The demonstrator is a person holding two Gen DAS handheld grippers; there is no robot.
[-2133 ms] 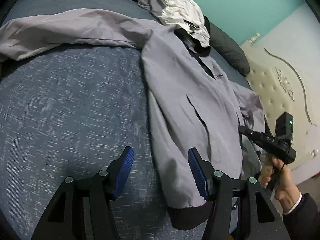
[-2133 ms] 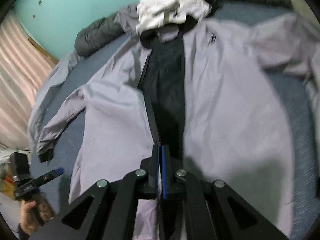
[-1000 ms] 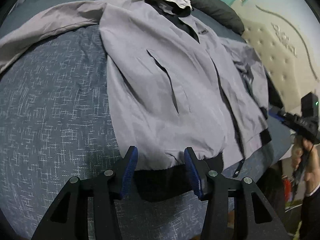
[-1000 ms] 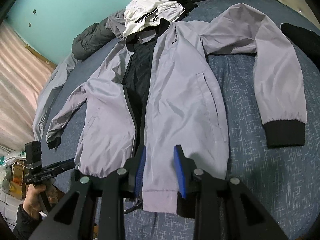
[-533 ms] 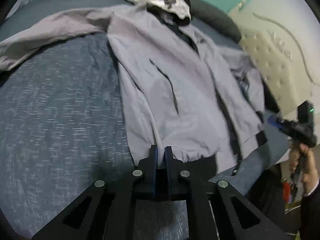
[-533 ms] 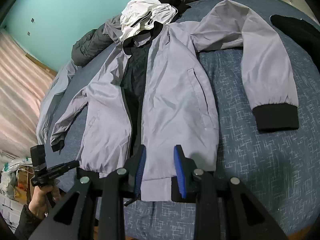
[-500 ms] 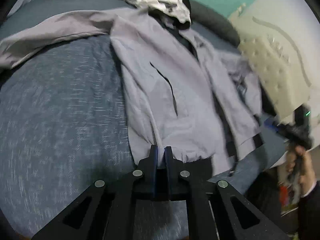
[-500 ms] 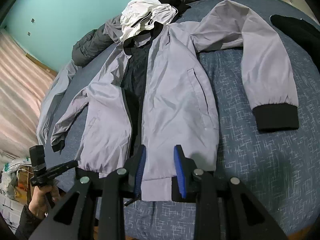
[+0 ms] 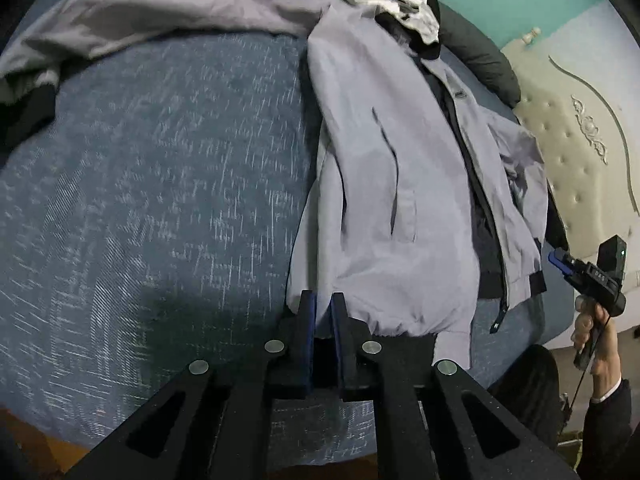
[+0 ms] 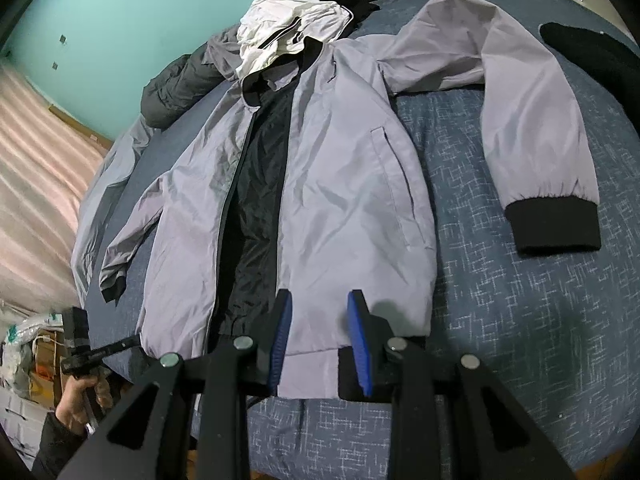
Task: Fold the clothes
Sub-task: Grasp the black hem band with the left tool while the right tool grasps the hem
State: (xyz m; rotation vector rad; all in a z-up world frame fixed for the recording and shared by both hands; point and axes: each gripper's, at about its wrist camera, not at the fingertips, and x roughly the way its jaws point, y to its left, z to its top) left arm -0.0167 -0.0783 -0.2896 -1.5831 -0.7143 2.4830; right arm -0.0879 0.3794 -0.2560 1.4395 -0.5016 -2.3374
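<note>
A light grey jacket (image 9: pixel 380 184) with black hem and cuffs lies open, front up, on the blue bedspread (image 9: pixel 160 200). In the left wrist view my left gripper (image 9: pixel 322 300) pinches the corner of the black hem (image 9: pixel 400 346). Its jaws are nearly together and opening slightly, with the fabric between the pads. In the right wrist view my right gripper (image 10: pixel 319 300) stands open over the jacket (image 10: pixel 340 184), its blue pads either side of the front panel's hem (image 10: pixel 308 372). One sleeve (image 10: pixel 536 128) stretches out to the right and ends in a black cuff. Each view shows the other gripper, hand-held, off the bed's edge.
A white and grey garment (image 10: pixel 288 24) is heaped at the jacket's collar, with a dark quilt (image 10: pixel 176 88) behind it. A black garment (image 10: pixel 588 52) lies at the far right. A padded cream headboard (image 9: pixel 580 168) stands to the right. Bags and boxes (image 10: pixel 24 356) sit on the floor.
My left gripper closed on the hem corner, then moved sideways, drawing that side of the jacket in so it bunches. My right gripper stayed still and open.
</note>
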